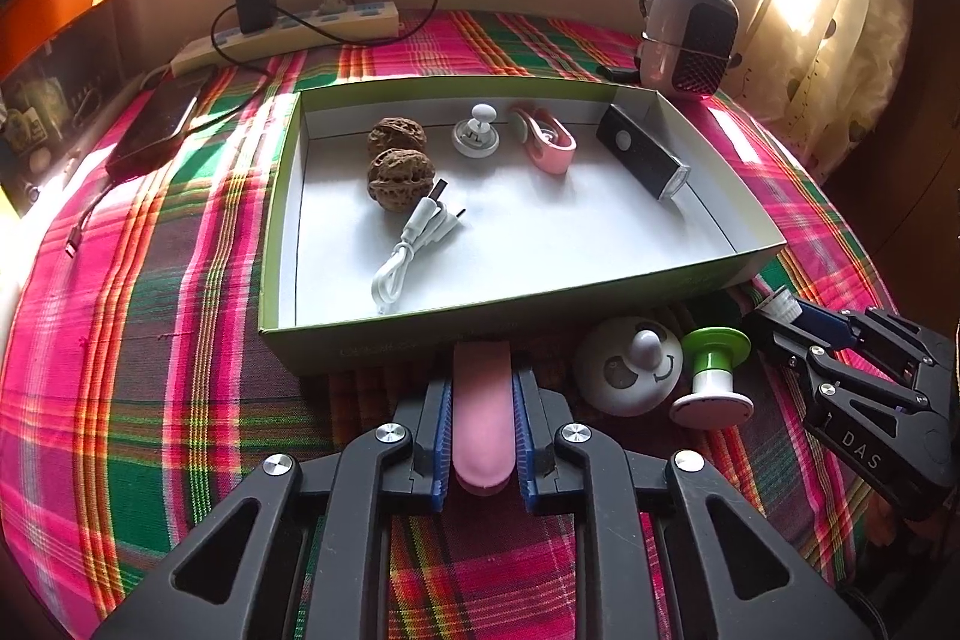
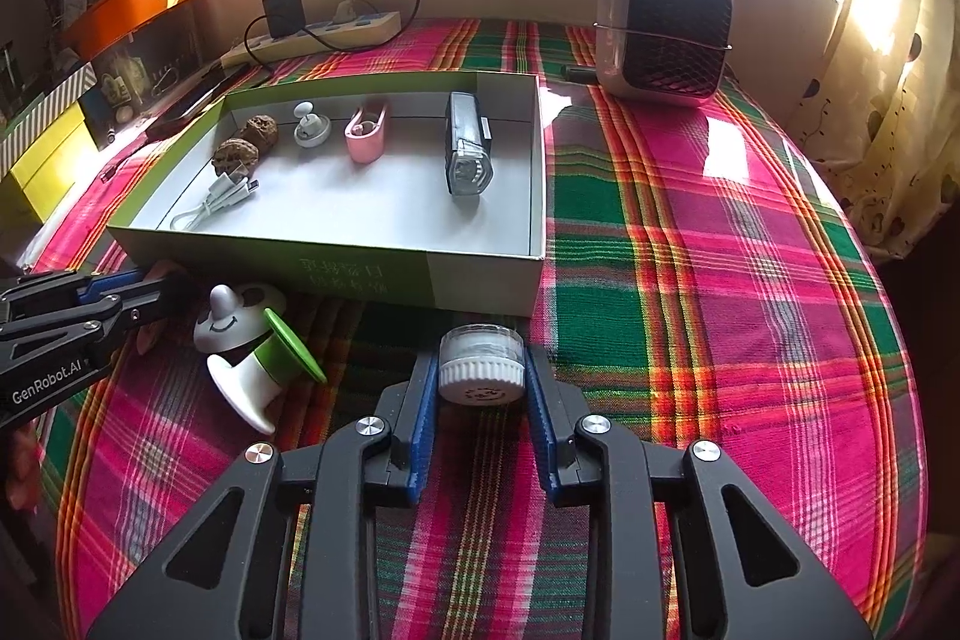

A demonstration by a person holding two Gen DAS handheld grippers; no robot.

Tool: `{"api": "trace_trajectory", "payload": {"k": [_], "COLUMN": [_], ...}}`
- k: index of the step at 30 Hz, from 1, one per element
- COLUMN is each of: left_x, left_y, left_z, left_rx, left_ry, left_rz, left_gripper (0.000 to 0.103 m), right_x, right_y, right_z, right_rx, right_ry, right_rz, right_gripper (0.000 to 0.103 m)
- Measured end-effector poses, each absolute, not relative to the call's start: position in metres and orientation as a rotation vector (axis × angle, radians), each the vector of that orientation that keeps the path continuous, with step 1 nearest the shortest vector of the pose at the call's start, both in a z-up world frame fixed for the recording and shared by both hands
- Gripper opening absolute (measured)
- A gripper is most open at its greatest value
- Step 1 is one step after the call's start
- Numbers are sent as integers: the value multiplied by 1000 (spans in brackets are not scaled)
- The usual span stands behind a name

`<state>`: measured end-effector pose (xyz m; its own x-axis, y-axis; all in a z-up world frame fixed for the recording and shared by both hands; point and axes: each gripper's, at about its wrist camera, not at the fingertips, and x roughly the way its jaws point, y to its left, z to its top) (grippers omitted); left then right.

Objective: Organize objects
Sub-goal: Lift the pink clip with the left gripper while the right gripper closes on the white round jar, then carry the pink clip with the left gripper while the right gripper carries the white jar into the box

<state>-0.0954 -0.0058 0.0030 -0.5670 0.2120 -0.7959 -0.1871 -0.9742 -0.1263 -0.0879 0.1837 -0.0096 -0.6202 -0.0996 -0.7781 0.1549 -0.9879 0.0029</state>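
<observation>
A shallow green box (image 1: 630, 295) (image 2: 480, 274) lies on the plaid cloth. It holds two walnuts (image 1: 397, 175), a white knob piece (image 1: 475, 133), a pink clip (image 1: 546, 142), a black light (image 1: 642, 154) and a white cable (image 1: 414, 235). My left gripper (image 1: 483, 424) is shut on a pink oblong case (image 1: 482, 418) just in front of the box. My right gripper (image 2: 480, 388) is shut on a small white-capped jar (image 2: 480, 364) near the box's front right corner; the gripper also shows in the left wrist view (image 1: 798, 316). A white smiley disc (image 1: 627, 367) (image 2: 231, 319) and a green-and-white spool (image 1: 714, 370) (image 2: 270, 370) lie between the grippers.
A small heater (image 2: 666, 28) (image 1: 690, 34) stands at the back right. A power strip (image 1: 288, 31) with a black charger and cord lies at the back left, with a phone (image 1: 159, 124) beside it. Shelves with clutter stand at the left (image 2: 90, 40). A curtain (image 2: 888, 70) hangs at the right.
</observation>
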Motion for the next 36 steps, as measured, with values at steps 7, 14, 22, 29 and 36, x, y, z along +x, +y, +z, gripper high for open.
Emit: {"api": "trace_trajectory", "payload": {"k": [7,14,22,29,36], "left_x": [-95,-95,-92,-88,-93], "left_y": [-6,-6,-7,-5,-4], "left_z": [3,3,8,22,39], "left_rx": [-1324,-1327,-1323,-1281,-1233], "left_ry": [-40,-47,-62,-70,-64], "left_rz": [2598,2594,2579,2567,2572], "left_gripper": [16,16,16,16,16], "right_x": [-88,-88,-86,-83,-84], "right_y": [183,183,182,187,183], "right_z": [-10,-10,-8,5,22], "right_rx": [1293,1293,1293,1249,1189], "right_ry": [95,92,83,53,43], "right_rz": [-2705,-2705,-2701,-2717,-2712], "right_gripper": [29,29,29,29,29]}}
